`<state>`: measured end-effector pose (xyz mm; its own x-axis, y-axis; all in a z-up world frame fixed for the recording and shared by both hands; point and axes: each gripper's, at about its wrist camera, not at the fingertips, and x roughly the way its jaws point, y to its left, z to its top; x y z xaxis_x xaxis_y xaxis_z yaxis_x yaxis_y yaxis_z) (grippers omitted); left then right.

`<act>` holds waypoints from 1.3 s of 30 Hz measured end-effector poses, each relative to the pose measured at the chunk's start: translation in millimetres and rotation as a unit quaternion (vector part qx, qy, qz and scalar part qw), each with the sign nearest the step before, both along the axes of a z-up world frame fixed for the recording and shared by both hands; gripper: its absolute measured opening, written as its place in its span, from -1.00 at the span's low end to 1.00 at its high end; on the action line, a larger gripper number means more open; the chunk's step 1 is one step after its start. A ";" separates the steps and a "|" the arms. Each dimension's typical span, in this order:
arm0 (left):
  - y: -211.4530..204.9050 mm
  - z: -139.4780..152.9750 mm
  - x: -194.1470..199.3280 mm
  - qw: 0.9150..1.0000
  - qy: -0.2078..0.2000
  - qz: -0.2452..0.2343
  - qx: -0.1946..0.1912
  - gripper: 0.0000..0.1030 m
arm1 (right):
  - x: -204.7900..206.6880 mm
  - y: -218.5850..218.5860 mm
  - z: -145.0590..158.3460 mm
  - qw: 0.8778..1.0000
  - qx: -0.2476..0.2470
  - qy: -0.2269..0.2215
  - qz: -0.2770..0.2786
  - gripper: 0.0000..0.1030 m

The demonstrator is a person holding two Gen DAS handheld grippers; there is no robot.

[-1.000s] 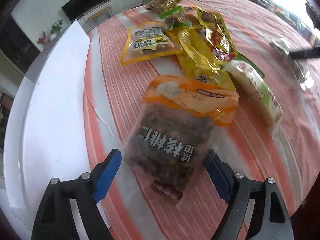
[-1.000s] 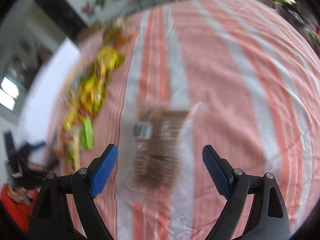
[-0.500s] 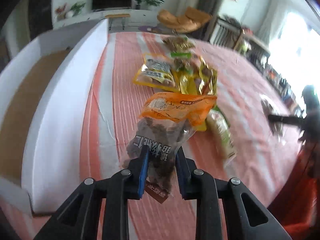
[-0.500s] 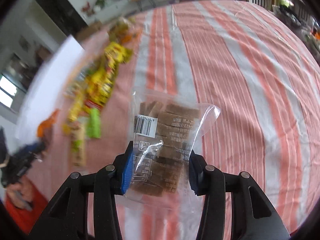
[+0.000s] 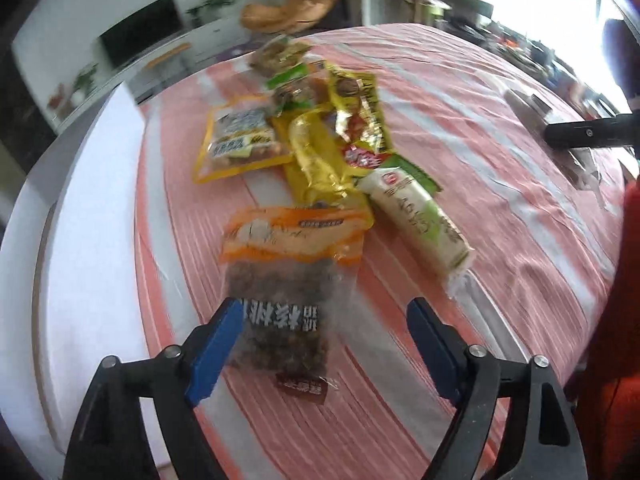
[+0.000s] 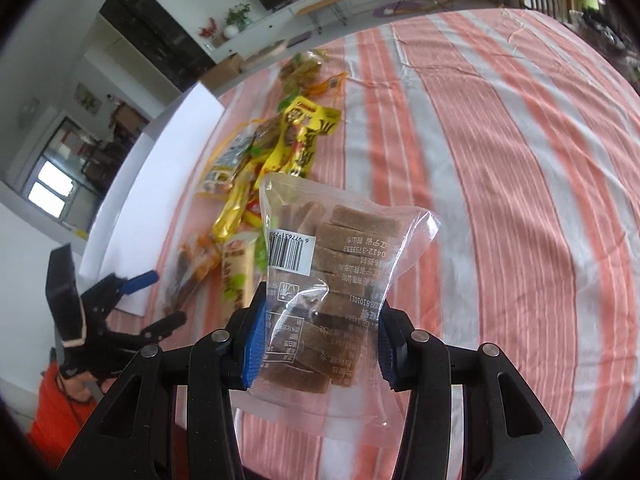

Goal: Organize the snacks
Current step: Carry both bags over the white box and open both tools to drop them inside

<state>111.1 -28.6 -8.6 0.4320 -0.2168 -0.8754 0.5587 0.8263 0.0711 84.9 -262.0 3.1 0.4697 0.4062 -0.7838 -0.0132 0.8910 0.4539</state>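
Two blue-padded fingers of the left gripper point(image 5: 324, 344) stand wide apart in the left wrist view, nothing clamped. Orange-topped walnut bag point(image 5: 290, 280) lies flat on the striped cloth point(image 5: 460, 92) w/ its lower end between the fingers; left pad point(image 5: 216, 346) is at the bag's edge, can't tell if touching, right pad well clear. Just beyond the bag: white-green roll pack point(image 5: 418, 222), yellow foil packs point(image 5: 320, 160), yellow-rimmed nut pack point(image 5: 240, 142), more snacks further back, all in one loose pile near mid-table. White box point(image 5: 92, 208) sits along the left side of the cloth. View is a bit blurred. Far right, a black gripper part shows w/ a clear bag at its tip.

Right wrist view: right gripper point(image 6: 320, 344) is closed tight on the clear bag of brown bars point(image 6: 332, 276), pads pinching both sides of its lower half; bag stands upright, lifted off the cloth, barcode label facing cam. Snack pile point(image 6: 276, 148) lies behind-left of it, next to the white box. Left gripper shows low left, fingers spread, by the walnut bag.
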 end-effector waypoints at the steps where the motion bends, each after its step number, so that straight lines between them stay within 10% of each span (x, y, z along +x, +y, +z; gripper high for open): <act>1: 1.1 3.6 1.4 1.000 0.001 -0.007 0.002 0.84 | -2.5 -0.9 2.3 1.000 0.003 -0.003 0.000 -0.06; 8: 29.2 16.7 38.5 0.997 0.069 -0.020 -0.035 0.93 | -12.8 -7.7 14.8 1.000 0.017 -0.016 -0.004 -0.06; 14: 2.8 -5.8 39.4 0.996 0.057 -0.059 0.048 0.93 | -16.1 -7.6 16.2 0.999 0.035 -0.021 0.001 -0.05; 24: 22.4 -53.3 47.8 0.991 0.124 0.021 0.034 0.99 | -23.1 -15.1 24.4 0.999 0.041 -0.030 0.000 -0.05; 27: 28.1 -51.7 45.1 0.994 0.106 0.034 0.013 0.90 | -20.4 -12.1 24.1 0.999 0.040 -0.028 0.002 -0.05; 30: 31.8 -41.5 38.2 0.996 0.077 0.049 -0.003 0.24 | -18.3 -6.0 26.5 0.999 0.042 -0.030 0.009 -0.05; 39: 38.8 -29.0 11.8 0.991 0.002 0.135 0.002 0.19 | -9.2 11.0 36.4 0.998 0.049 -0.032 0.021 -0.05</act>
